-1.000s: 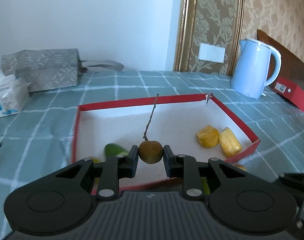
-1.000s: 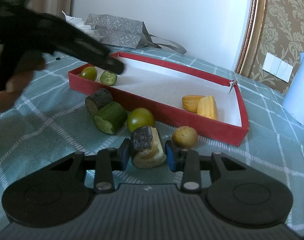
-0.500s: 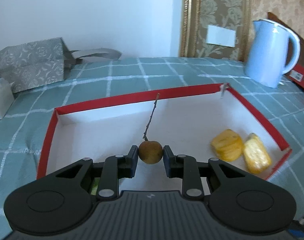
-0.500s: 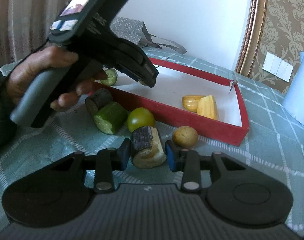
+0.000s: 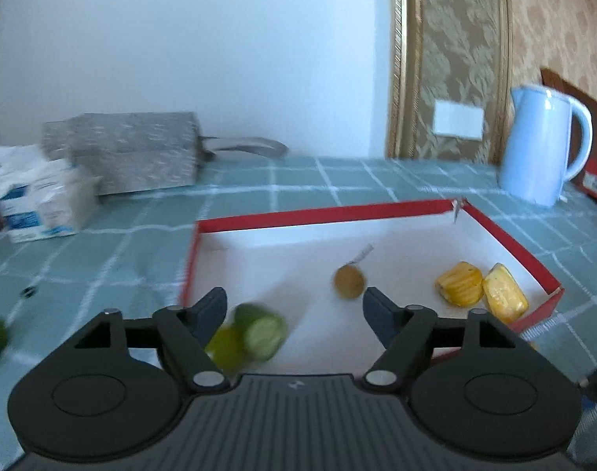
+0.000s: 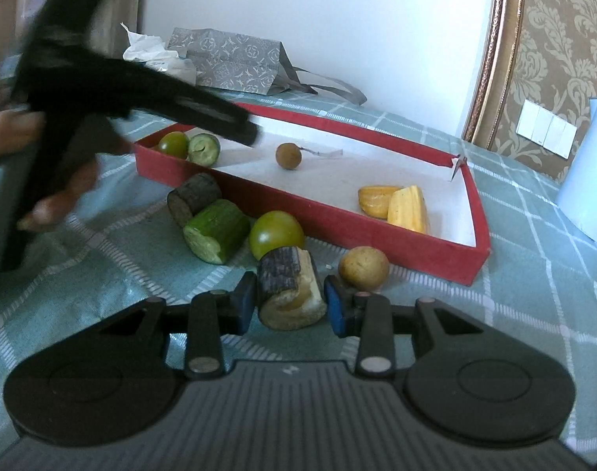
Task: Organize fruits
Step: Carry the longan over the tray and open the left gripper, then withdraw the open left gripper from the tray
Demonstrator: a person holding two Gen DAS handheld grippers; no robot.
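Note:
My left gripper (image 5: 294, 308) is open and empty above the near edge of the red tray (image 5: 326, 214). A brown longan with a twig (image 5: 349, 282) lies loose on the tray's white floor, also in the right wrist view (image 6: 288, 156). A green tomato (image 6: 173, 144), a cucumber slice (image 6: 203, 149) and two yellow jackfruit pieces (image 6: 396, 204) are in the tray (image 6: 298, 212). My right gripper (image 6: 290, 302) is shut on a dark-barked sugarcane piece (image 6: 288, 286) just above the cloth.
On the checked tablecloth before the tray lie a second bark piece (image 6: 194, 198), a cucumber chunk (image 6: 216, 231), a green tomato (image 6: 277, 233) and a tan longan (image 6: 363, 268). A blue kettle (image 5: 542, 157), a grey bag (image 5: 129, 151) and a tissue pack (image 5: 39, 196) stand behind.
My left gripper has opened and let go of the longan, which now lies in the tray, and has drawn back to the left. The right gripper has not moved.

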